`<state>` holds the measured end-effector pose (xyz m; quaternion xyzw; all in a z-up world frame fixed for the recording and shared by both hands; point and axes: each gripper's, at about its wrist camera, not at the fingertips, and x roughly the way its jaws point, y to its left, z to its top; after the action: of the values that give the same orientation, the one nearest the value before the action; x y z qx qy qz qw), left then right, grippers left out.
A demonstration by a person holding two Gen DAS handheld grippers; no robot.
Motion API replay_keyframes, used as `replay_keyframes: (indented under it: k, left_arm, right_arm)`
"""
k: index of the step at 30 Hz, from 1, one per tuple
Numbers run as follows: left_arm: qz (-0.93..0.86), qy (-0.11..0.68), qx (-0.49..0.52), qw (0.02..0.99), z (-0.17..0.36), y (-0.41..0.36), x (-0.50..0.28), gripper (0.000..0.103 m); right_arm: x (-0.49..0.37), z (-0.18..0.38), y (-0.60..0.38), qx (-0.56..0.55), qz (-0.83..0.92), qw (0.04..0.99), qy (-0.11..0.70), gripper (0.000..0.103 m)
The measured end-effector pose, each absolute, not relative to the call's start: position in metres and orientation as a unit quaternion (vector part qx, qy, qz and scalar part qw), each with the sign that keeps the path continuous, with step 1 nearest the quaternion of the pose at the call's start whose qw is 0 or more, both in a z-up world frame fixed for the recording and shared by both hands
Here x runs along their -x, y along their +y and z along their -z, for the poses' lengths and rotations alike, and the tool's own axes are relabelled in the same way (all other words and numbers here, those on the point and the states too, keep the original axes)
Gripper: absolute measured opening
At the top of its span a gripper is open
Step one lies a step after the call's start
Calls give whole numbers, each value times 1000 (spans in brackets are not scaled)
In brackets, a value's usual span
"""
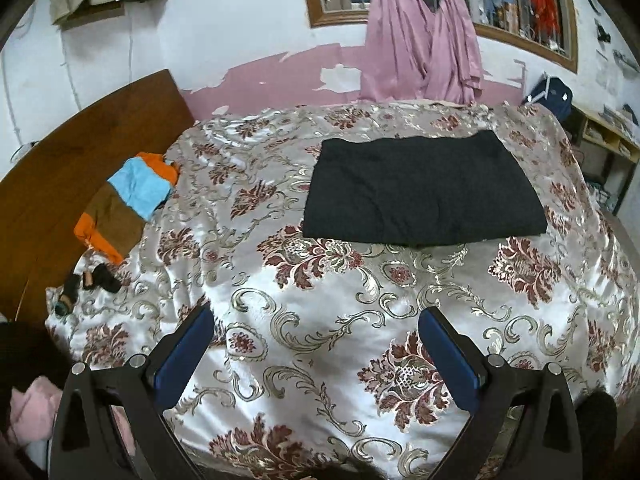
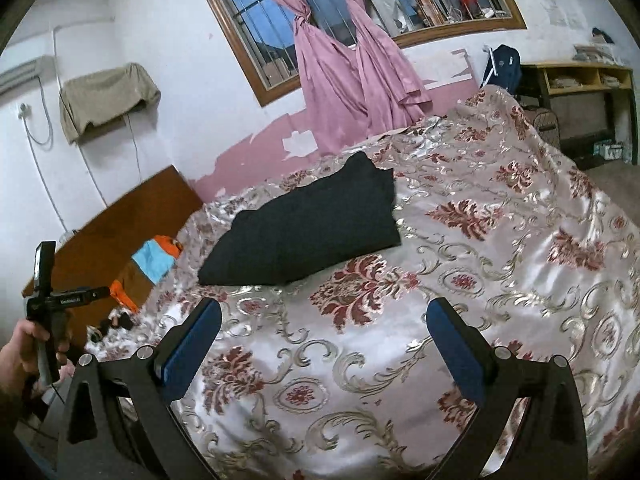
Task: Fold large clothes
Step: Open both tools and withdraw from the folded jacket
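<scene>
A dark garment [image 1: 424,190] lies folded into a flat rectangle on the floral bedspread [image 1: 320,320], towards the far side of the bed; the right wrist view shows the dark garment [image 2: 304,228] at centre left. My left gripper [image 1: 318,324] hovers open above the near part of the bed, well short of the garment, with nothing between its blue pads. My right gripper [image 2: 324,320] is open too, empty, just in front of the garment's near edge. The other handheld gripper [image 2: 52,296] shows at far left, held in a hand [image 2: 24,356].
A folded orange, blue and brown garment [image 1: 128,204] lies by the wooden headboard [image 1: 72,168] at left, with small dark items [image 1: 92,280] near it. Pink curtains [image 1: 424,40] hang over the window behind the bed. A desk with shelves [image 2: 580,92] stands at right. Pink cloth [image 1: 32,408] sits at lower left.
</scene>
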<state>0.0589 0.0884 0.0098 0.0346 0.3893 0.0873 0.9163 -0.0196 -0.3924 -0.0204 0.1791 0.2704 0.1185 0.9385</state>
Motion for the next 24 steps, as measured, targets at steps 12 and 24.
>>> replay_keyframes:
  k: [12, 24]
  left_arm:
    - [-76, 419, 13, 905, 18, 125, -53, 103]
    - [21, 444, 20, 896, 52, 137, -154, 103]
  right_arm:
    - [30, 12, -403, -164, -100, 948, 255, 101]
    - [-71, -14, -387, -141, -122, 923, 336, 101]
